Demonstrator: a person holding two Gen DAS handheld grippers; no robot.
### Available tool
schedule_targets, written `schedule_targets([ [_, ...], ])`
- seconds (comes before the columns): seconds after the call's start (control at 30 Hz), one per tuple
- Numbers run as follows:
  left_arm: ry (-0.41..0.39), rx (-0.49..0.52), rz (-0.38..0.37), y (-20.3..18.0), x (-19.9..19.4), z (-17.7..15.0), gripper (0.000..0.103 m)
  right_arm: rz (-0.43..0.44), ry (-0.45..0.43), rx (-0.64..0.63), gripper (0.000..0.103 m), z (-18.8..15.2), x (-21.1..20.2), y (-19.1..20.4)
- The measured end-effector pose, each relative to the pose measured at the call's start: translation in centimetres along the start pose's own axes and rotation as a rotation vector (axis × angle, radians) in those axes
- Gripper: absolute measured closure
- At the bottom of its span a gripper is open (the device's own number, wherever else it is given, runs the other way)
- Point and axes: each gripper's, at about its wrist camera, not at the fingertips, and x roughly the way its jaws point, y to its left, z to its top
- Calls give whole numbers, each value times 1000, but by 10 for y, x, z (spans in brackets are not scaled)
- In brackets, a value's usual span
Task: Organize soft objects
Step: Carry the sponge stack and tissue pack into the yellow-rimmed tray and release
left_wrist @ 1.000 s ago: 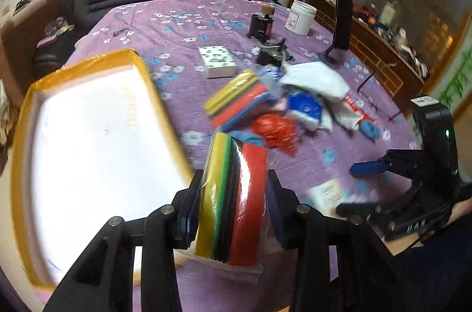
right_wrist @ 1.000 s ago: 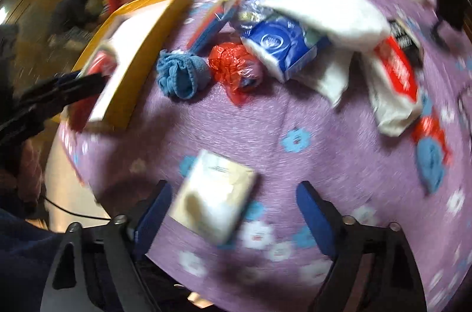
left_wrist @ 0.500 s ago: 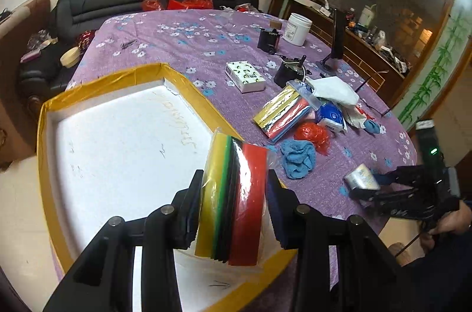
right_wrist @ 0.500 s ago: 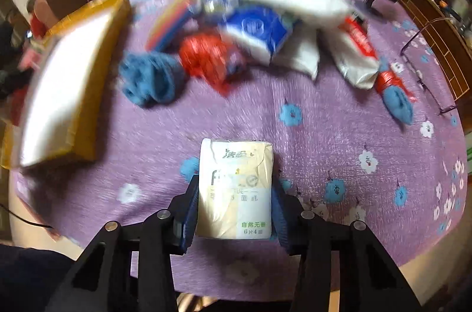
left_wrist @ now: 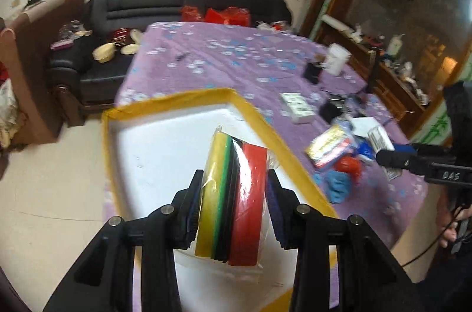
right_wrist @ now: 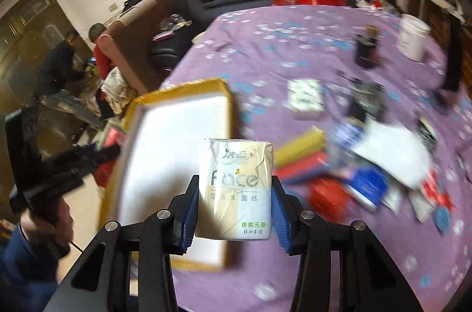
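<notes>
My left gripper (left_wrist: pixel 233 208) is shut on a wrapped pack of yellow, green, black and red sponges (left_wrist: pixel 233 194), held above the white tray with the yellow rim (left_wrist: pixel 259 120). My right gripper (right_wrist: pixel 234 203) is shut on a small pack of facial tissues (right_wrist: pixel 236 188), lifted over the purple flowered tablecloth (right_wrist: pixel 295 52) near the tray's (right_wrist: pixel 177 88) right edge. The right gripper (left_wrist: pixel 395 155) also shows at the right in the left wrist view. A heap of soft things lies to the right: a second sponge pack (right_wrist: pixel 301 155), a red bag (right_wrist: pixel 327 197), a blue tissue pack (right_wrist: pixel 368 182), a white cloth (right_wrist: pixel 392 152).
On the table beyond stand a white tub (right_wrist: pixel 413 37), a dark bottle (right_wrist: pixel 365 46), a small patterned box (right_wrist: pixel 306 96) and a black stand (right_wrist: pixel 454 55). A black sofa (left_wrist: pixel 183 2) sits behind the table. Two people (right_wrist: pixel 73 55) are at the far left.
The right gripper closed on the tissue pack and lifted it toward the tray. The left gripper carried the sponge pack over the tray's white inside.
</notes>
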Motion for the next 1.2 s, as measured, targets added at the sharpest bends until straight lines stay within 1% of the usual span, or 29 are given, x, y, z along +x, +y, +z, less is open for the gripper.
schedule_targets([
  [0.07, -7, -55, 4, 12, 0, 11, 64, 64, 21, 4, 55, 20, 19, 15],
  [0.17, 10, -81, 24, 21, 11, 23, 64, 89, 62, -7, 55, 52, 54, 33],
  [0.23, 26, -99, 39, 29, 27, 28, 64, 92, 77, -6, 55, 71, 82, 43],
  [0.3, 62, -116, 40, 38, 49, 31, 64, 72, 91, -26, 55, 85, 111, 53],
  [0.33, 93, -132, 78, 44, 63, 32, 64, 71, 101, -24, 54, 86, 125, 54],
  [0.37, 110, -134, 89, 46, 71, 32, 64, 75, 114, -19, 54, 87, 135, 56],
  [0.43, 120, -128, 100, 48, 84, 34, 64, 78, 138, 2, 54, 93, 158, 53],
  [0.47, 126, -138, 121, 52, 91, 34, 64, 82, 145, 12, 54, 95, 168, 51],
  [0.53, 144, -173, 121, 61, 103, 35, 64, 87, 158, 14, 54, 99, 182, 53],
  [0.63, 155, -185, 132, 64, 114, 35, 64, 68, 175, -17, 54, 104, 203, 62],
  [0.7, 155, -184, 142, 65, 118, 35, 64, 41, 179, -33, 54, 105, 210, 63],
  [0.73, 157, -190, 152, 66, 119, 34, 63, 42, 185, -23, 54, 105, 214, 61],
  [0.83, 152, -196, 146, 69, 119, 33, 61, 28, 194, -8, 52, 106, 220, 58],
  [0.9, 143, -192, 148, 71, 118, 34, 54, 23, 194, -8, 52, 107, 223, 57],
  [0.93, 138, -189, 145, 71, 117, 35, 48, 29, 198, -3, 51, 107, 223, 56],
  [0.97, 132, -187, 145, 70, 115, 35, 45, 35, 199, 3, 50, 108, 224, 55],
  [1.07, 128, -180, 148, 70, 113, 36, 45, 46, 194, 12, 48, 109, 220, 54],
  [1.2, 117, -197, 123, 70, 106, 36, 44, 56, 172, 35, 48, 107, 200, 52],
])
